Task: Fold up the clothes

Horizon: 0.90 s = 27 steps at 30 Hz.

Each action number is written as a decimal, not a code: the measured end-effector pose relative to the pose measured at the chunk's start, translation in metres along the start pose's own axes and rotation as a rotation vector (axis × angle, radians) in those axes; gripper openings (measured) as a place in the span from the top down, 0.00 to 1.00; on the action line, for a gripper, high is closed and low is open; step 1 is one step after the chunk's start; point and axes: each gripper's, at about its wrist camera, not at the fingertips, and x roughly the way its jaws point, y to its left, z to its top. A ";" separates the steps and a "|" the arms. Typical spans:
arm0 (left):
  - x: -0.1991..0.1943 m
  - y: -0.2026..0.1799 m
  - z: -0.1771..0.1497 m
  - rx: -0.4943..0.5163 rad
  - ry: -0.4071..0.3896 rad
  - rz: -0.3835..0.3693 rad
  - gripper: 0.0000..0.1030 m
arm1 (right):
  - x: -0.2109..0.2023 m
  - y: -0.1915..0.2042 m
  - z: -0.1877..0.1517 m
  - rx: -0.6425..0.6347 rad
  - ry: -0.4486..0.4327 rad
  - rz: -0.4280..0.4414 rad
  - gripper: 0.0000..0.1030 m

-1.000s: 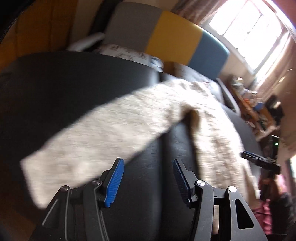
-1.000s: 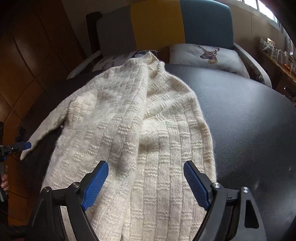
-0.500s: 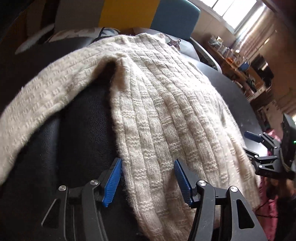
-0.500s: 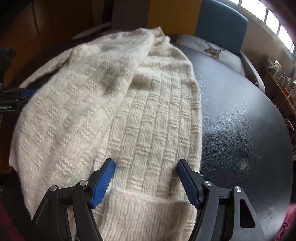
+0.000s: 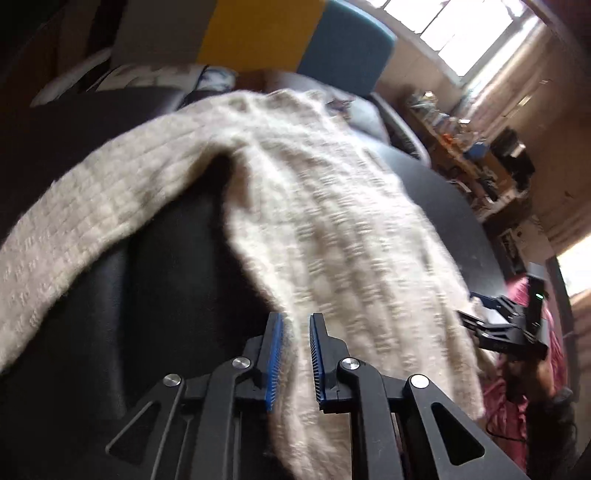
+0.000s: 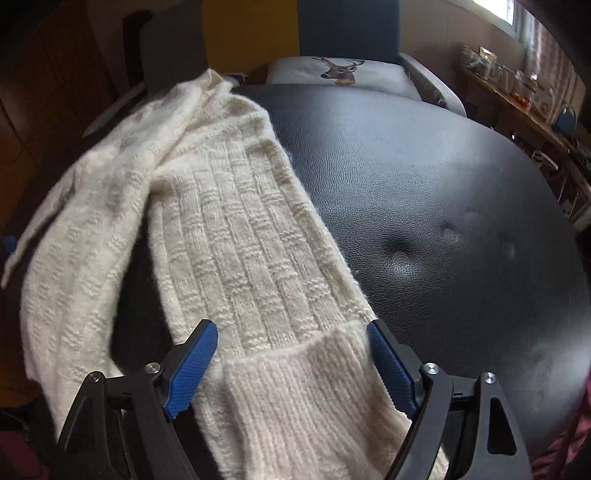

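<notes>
— What has changed since a moment ago?

— The left gripper (image 5: 295, 354) has just been closing – its blue ribbed pads now pinch the near side edge of the cream sweater (image 5: 332, 229), where before they stood apart over it. The right gripper (image 6: 291, 365) has slid down to the hem; its jaws have just been opening and stand wide, the ribbed hem band (image 6: 303, 387) between them, pads at its two edges, not squeezing.

— Where does the sweater lie?

— Spread on a black ottoman (image 6: 424, 206), body running away from the grippers, one sleeve (image 5: 85, 221) flung out to the left.

— Texture?

— Fuzzy basket-weave knit in blocks, vertical ribbing at the hem. The ottoman is grained, leather-like, rounded, with a dimple.

— And the room?

— Behind it an armchair (image 5: 303, 40) with grey, yellow and teal back panels – a pale deer-print cushion (image 6: 340, 72) on its seat. Bright window (image 5: 465, 33) upper right, a cluttered wooden shelf (image 5: 461, 147) beneath it.
</notes>
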 end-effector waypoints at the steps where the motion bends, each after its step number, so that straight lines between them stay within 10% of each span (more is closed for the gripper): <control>1: -0.008 -0.016 -0.001 0.043 -0.003 -0.069 0.82 | -0.005 -0.001 -0.004 0.021 -0.012 0.034 0.18; 5: -0.004 -0.090 -0.011 0.216 0.072 -0.243 0.38 | -0.020 -0.001 -0.021 0.073 -0.035 0.120 0.18; 9: 0.043 -0.150 -0.024 0.288 0.280 -0.322 0.35 | -0.023 -0.003 -0.034 0.070 -0.037 0.091 0.18; 16: 0.102 -0.182 -0.035 0.380 0.432 -0.066 0.35 | -0.011 0.010 -0.043 -0.057 -0.028 0.020 0.12; 21: 0.095 -0.164 -0.030 0.342 0.386 -0.077 0.84 | -0.005 0.021 -0.051 -0.107 -0.079 -0.025 0.03; 27: 0.025 -0.082 -0.002 0.023 0.145 -0.327 0.90 | -0.006 0.018 -0.051 -0.107 -0.094 -0.009 0.03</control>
